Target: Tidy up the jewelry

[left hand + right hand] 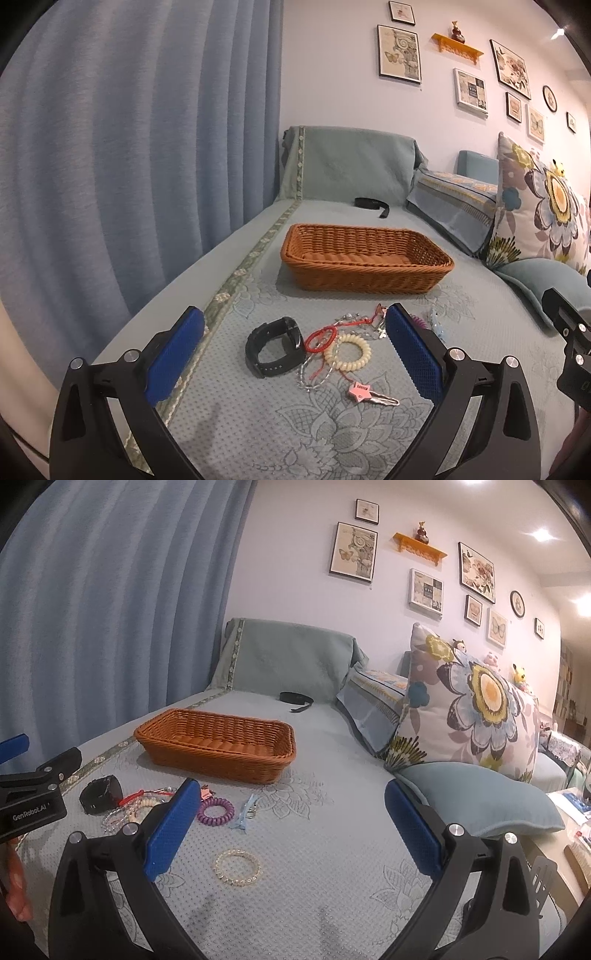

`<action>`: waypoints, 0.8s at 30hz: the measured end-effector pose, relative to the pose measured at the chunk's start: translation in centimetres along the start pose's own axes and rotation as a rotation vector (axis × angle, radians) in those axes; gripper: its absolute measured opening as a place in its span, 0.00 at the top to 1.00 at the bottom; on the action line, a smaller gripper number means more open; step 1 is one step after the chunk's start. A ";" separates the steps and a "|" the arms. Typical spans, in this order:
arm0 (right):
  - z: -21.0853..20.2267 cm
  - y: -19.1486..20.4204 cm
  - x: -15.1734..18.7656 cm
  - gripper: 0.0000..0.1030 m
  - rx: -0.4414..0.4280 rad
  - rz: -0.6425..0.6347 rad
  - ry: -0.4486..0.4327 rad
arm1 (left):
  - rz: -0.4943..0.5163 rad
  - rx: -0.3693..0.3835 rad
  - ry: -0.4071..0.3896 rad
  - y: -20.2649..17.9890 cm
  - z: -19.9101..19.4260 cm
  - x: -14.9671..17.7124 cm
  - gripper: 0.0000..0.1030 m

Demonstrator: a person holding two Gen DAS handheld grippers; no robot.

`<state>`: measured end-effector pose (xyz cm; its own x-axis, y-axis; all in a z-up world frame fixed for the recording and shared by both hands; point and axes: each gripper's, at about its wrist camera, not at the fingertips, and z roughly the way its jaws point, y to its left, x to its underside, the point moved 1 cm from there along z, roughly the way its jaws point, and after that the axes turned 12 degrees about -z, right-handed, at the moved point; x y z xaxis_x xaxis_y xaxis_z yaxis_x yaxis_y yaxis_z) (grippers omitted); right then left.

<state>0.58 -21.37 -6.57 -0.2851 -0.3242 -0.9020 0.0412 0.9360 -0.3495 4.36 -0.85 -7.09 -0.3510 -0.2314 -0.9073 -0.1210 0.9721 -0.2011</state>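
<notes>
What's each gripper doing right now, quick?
Left gripper: open, holding nothing.
Right gripper: open, holding nothing.

Black tongs w/ blue textured pads; silver screws.

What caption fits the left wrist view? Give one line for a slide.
Open left tongs over a black watch and bracelets, empty wicker basket beyond.

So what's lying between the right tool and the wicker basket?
In the right wrist view, a clear beaded bracelet, a purple coil hair tie and a light blue hair clip lie before the orange rectangular wicker basket.
</notes>
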 end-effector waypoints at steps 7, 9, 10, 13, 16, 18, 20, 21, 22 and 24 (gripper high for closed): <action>0.1 0.0 0.2 0.08 -0.003 0.006 0.008 | 0.003 0.004 0.003 -0.1 0.0 0.1 0.08; 0.1 -0.1 0.2 0.08 -0.005 0.010 0.010 | 0.006 0.004 0.004 -0.1 0.0 0.1 0.08; 0.1 -0.1 0.2 0.08 -0.005 0.011 0.011 | 0.007 0.007 0.004 -0.1 0.0 0.1 0.08; 0.1 -0.2 0.2 0.08 -0.007 0.008 0.013 | 0.014 0.009 0.005 -0.3 0.0 0.2 0.08; 0.2 -0.2 0.2 0.08 -0.011 0.005 0.017 | 0.018 0.010 0.004 -0.4 0.0 0.3 0.08; 0.2 -0.1 0.2 0.08 -0.010 0.002 0.017 | 0.018 0.008 0.003 -0.4 0.0 0.3 0.08; 0.2 -0.1 0.2 0.08 -0.011 0.001 0.019 | 0.014 0.008 0.003 -0.4 0.0 0.2 0.08; 0.2 -0.1 0.2 0.08 -0.012 0.001 0.020 | 0.013 0.010 0.004 -0.4 0.0 0.2 0.08; 0.3 0.0 0.2 0.08 -0.013 0.001 0.021 | 0.012 0.010 0.006 -0.4 0.1 0.2 0.08; 0.2 0.0 0.2 0.08 -0.012 0.000 0.023 | 0.008 0.011 0.009 -0.4 0.1 0.2 0.08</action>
<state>0.74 -21.49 -6.84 -0.3071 -0.3215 -0.8957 0.0298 0.9375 -0.3467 4.42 -1.23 -7.24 -0.3601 -0.2243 -0.9055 -0.1077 0.9742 -0.1984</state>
